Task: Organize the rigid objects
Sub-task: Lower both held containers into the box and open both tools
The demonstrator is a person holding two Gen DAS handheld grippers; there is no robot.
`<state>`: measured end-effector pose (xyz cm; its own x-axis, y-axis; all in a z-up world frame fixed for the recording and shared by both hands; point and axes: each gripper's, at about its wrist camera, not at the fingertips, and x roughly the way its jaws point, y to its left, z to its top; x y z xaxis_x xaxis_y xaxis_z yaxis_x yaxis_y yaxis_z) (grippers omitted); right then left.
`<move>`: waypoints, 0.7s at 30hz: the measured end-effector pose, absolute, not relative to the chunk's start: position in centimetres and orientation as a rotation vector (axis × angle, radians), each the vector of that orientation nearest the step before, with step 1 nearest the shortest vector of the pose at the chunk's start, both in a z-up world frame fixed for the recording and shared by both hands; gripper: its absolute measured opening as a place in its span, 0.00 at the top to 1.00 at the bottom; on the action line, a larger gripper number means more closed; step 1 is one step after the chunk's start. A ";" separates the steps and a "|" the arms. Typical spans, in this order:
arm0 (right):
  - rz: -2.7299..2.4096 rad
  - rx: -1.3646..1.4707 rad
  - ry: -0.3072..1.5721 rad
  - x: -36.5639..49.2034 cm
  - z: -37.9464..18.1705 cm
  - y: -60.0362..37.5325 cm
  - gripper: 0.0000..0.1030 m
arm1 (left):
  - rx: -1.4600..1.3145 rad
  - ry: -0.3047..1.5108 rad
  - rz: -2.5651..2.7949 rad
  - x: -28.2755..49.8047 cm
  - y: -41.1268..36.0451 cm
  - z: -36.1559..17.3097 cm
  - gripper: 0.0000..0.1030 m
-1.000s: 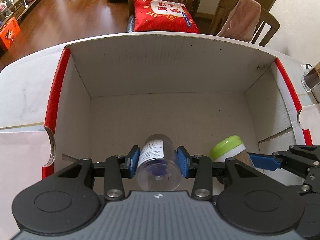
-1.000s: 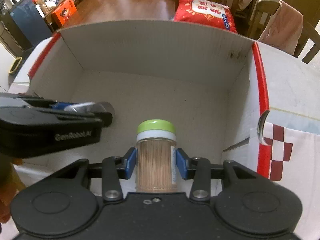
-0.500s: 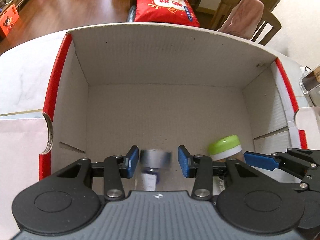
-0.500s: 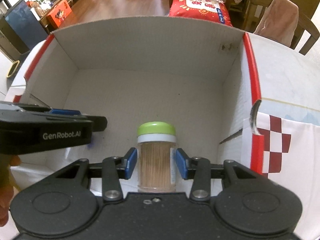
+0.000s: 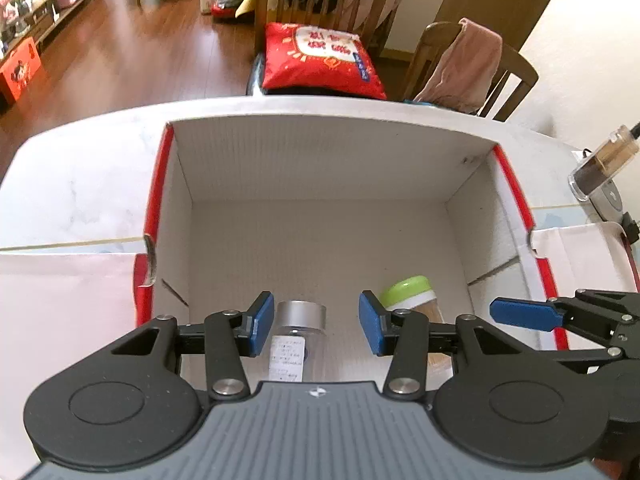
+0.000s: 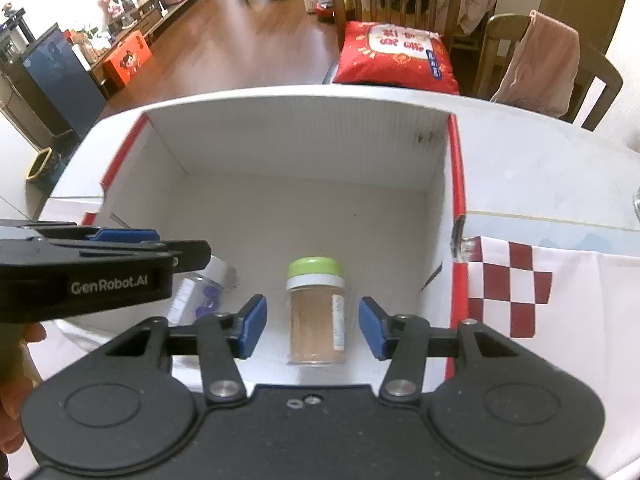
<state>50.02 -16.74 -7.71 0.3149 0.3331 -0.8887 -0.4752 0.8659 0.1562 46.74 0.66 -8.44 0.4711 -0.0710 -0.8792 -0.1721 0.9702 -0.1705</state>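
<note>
Two jars now sit on the floor of the cardboard box, side by side near its front wall, which looks like the point of the exercise: loose hard things gathered into one container on the worktop. On the left, the clear jar with the silver cap stands between the pads of the left tongs, whose jaws are opening and no longer touch it. To its right, the green-lidded jar stands upright, free between the right tongs, likewise opening with clear gaps either side. Both, I'd judge, are letting go so they can lift away.
</note>
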 end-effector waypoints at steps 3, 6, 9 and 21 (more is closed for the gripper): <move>0.537 -0.138 1.110 49.3 -6.7 -17.1 0.47 | -0.237 1.059 0.058 45.9 0.3 -7.0 0.55; 0.539 -0.131 1.089 48.5 -5.8 -17.5 0.44 | -0.230 1.031 0.052 44.9 0.0 -5.6 0.49; 0.543 -0.127 1.072 47.8 -5.1 -17.8 0.40 | -0.223 1.008 0.044 43.7 -0.2 -4.4 0.47; 0.565 -0.108 0.992 43.7 -2.3 -18.8 0.22 | -0.192 0.932 0.050 38.1 -0.2 -1.0 0.36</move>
<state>43.69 -18.77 -2.25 0.4165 0.4007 -0.8160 -0.4971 0.8520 0.1647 38.07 -0.16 -1.05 0.5962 -0.0401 -0.8018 -0.1254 0.9818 -0.1424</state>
